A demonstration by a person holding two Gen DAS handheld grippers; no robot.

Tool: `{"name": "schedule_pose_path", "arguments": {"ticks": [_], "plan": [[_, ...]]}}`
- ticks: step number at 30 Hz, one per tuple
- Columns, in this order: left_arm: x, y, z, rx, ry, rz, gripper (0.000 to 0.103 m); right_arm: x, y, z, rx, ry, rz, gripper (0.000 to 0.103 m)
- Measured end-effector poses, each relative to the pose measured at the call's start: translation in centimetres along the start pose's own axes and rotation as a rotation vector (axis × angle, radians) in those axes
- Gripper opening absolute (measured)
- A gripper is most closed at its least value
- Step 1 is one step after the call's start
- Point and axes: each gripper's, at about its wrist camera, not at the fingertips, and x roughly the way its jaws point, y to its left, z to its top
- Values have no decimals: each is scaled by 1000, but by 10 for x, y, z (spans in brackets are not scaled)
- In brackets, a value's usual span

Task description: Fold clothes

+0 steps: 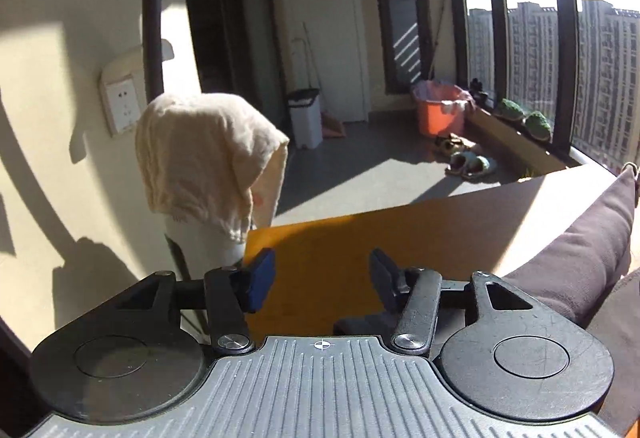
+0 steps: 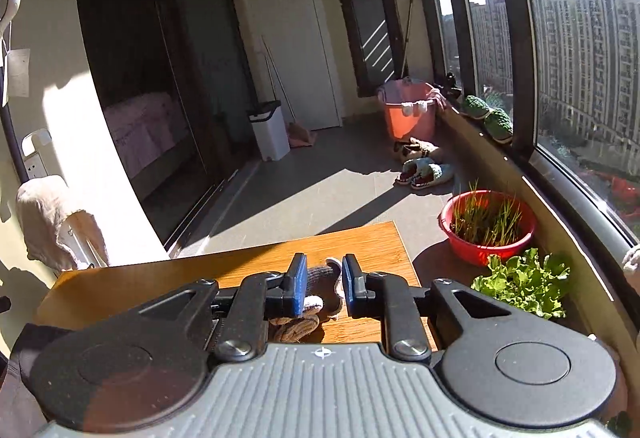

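Observation:
A small heap of knitted grey and brown socks (image 2: 322, 278) lies on the wooden table (image 2: 224, 268) near its right edge. My right gripper (image 2: 325, 284) hangs over the heap, open by a narrow gap, its blue pads on either side of the grey sock. Whether the pads touch the sock is unclear. My left gripper (image 1: 320, 278) stands wide open over the bare orange-brown table (image 1: 420, 234), with nothing between its fingers. A dark purple cloth (image 1: 580, 258) lies bunched at the table's right side. A dark garment (image 2: 24, 358) shows at the lower left of the right wrist view.
A cream cloth (image 1: 200, 158) is draped over a white stand by the wall, left of the table. Beyond the table are a white bin (image 2: 270, 132), an orange tub (image 2: 408, 114) and slippers (image 2: 424, 172). A red bowl of plants (image 2: 486, 226) and lettuce (image 2: 524, 284) stand by the window.

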Motion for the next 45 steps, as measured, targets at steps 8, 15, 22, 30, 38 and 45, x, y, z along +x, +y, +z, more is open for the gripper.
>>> {"name": "schedule_pose_path", "arguments": {"ticks": [8, 15, 22, 30, 38, 45], "plan": [[-42, -18, -55, -163, 202, -354, 98, -38, 28, -80, -163, 213, 166, 58], [15, -19, -56, -174, 230, -318, 98, -14, 53, -97, -225, 248, 183, 75], [78, -15, -28, -130, 199, -223, 99, 40, 83, -80, -264, 216, 138, 77], [34, -31, -58, 26, 181, -268, 103, 1, 71, -98, -281, 230, 154, 79], [55, -47, -47, 75, 180, -127, 103, 23, 76, -89, -296, 202, 111, 85], [8, -59, -57, -3, 136, -68, 103, 18, 71, -90, -278, 155, 40, 88]]}}
